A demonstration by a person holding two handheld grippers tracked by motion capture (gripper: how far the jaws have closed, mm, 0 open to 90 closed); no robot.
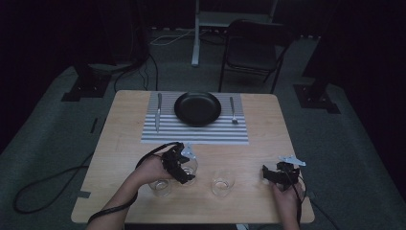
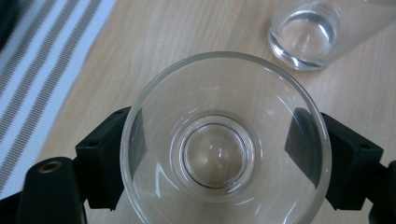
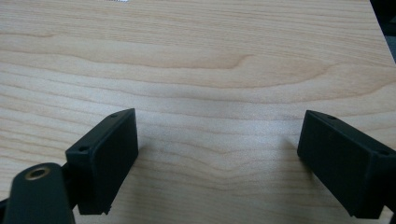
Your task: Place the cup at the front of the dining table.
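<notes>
**Layout on the surface**

At the far middle of the light wooden surface: a grey-and-white striped placemat. On the placemat, centred toward its far edge: a round black plate. Left of the plate, on the mat: a metal knife, lengthwise front to back. Right of the plate, on the mat: a metal fork.

Nearer, in a row before the mat: three clear drinking glasses. Leftmost glass just beside the middle one, between the left tongs. Third glass to the right, apart. Farther right, near the front edge: the right tongs.

Beyond the surface, on the floor: a dark folding chair.
</notes>
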